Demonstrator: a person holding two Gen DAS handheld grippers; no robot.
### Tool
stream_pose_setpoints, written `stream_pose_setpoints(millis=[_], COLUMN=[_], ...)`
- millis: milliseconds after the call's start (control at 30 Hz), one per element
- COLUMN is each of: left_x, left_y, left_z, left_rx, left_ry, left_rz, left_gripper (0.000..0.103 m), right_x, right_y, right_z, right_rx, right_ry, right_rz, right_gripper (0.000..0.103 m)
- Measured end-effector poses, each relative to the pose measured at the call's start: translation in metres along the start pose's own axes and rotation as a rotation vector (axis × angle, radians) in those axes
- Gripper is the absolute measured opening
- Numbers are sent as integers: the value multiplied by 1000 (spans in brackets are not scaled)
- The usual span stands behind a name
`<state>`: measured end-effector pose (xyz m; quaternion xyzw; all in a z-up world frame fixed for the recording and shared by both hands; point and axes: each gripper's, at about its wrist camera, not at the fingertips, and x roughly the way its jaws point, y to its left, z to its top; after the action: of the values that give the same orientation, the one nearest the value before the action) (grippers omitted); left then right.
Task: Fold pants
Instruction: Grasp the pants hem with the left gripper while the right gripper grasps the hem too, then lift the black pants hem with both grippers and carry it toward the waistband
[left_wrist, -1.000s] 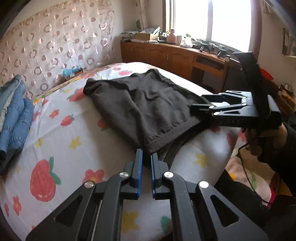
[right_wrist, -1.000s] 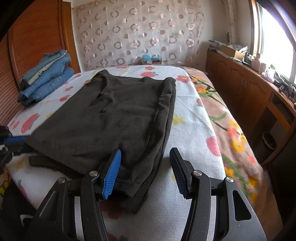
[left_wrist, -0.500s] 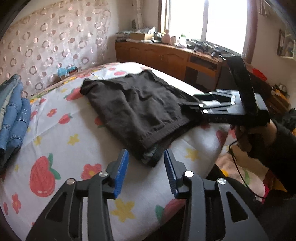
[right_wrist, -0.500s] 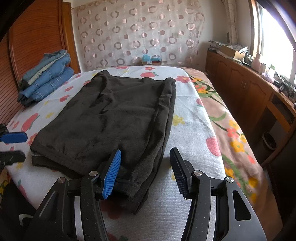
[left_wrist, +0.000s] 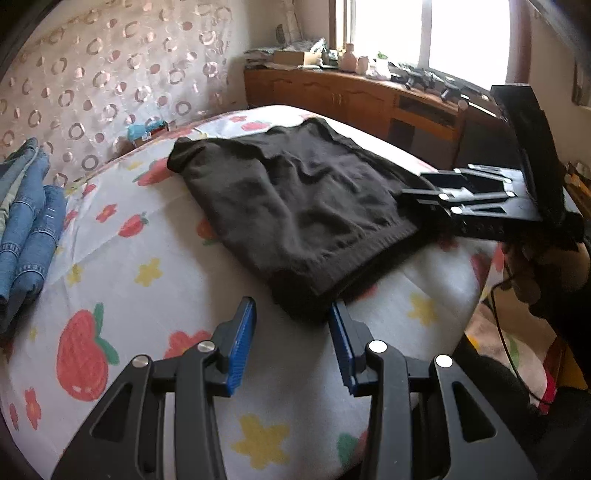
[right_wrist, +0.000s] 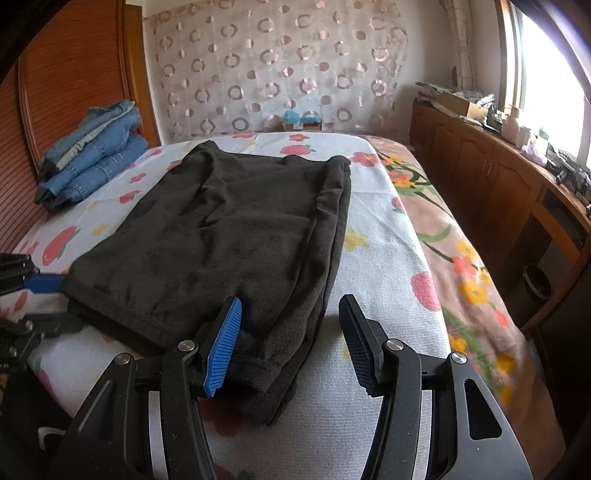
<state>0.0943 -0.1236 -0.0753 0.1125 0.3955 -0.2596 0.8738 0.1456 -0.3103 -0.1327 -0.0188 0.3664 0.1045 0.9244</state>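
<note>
Pants (right_wrist: 229, 236) lie flat on the bed (right_wrist: 384, 258), dark, already doubled over: two layers show at the near hem, the top one short of the lower. They run lengthwise away from the right camera, the far end toward the curtain.

Step in hand, by my reading: between folds. One fold looks done; both tools sit at the near edge, neither gripping.

Left gripper (left_wrist: 291, 332): jaws wide apart, empty. The near-left corner of the pants sits just ahead of the gap, close to the right finger, apparently not between the pads. The right view shows this tool at the frame's left edge, one blue pad touching or nearly touching that corner.

Right gripper (right_wrist: 291, 339): jaws wide open, nothing held. The near-right corner of the pants lies within the gap, toward the left pad; whether the pad touches cloth I cannot tell. The right finger stands over bare sheet.

Next move, as a guess: each tool advances so both layers of its corner come between the pads, then closes, lifts, and carries the near edge toward the far end. It needs both layers caught together and the two corners raised evenly, or the fold skews.

Folded jeans (right_wrist: 92, 147) are stacked well apart, by the headboard.
</note>
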Motion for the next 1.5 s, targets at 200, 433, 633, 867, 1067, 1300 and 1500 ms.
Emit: stream_pose_setpoints(millis=[200, 433, 633, 867, 1067, 1300, 1500], left_x=[5, 5, 10, 1, -50, -134, -198], left_y=[0, -4, 2, 0, 2, 8, 15], left_z=[4, 6, 6, 13, 40, 70, 92], left_rx=[9, 30, 7, 2, 6, 11, 34], left_ry=[-11, -41, -18, -27, -148, -315, -422], left_rz=[11, 10, -13, 2, 29, 49, 87], left_gripper=[39, 37, 32, 12, 9, 8, 7], right_x=[-16, -16, -16, -19, -56, -120, -174], right_y=[-1, 4, 6, 5, 11, 28, 48], right_z=[-2, -9, -8, -3, 29, 84, 123], right_rx=[27, 48, 73, 82, 55, -16, -89], right_ry=[20, 35, 64, 40, -78, -241, -357], right_rz=[47, 57, 98, 163, 176, 182, 206], right_gripper=[54, 47, 28, 6, 6, 6, 6])
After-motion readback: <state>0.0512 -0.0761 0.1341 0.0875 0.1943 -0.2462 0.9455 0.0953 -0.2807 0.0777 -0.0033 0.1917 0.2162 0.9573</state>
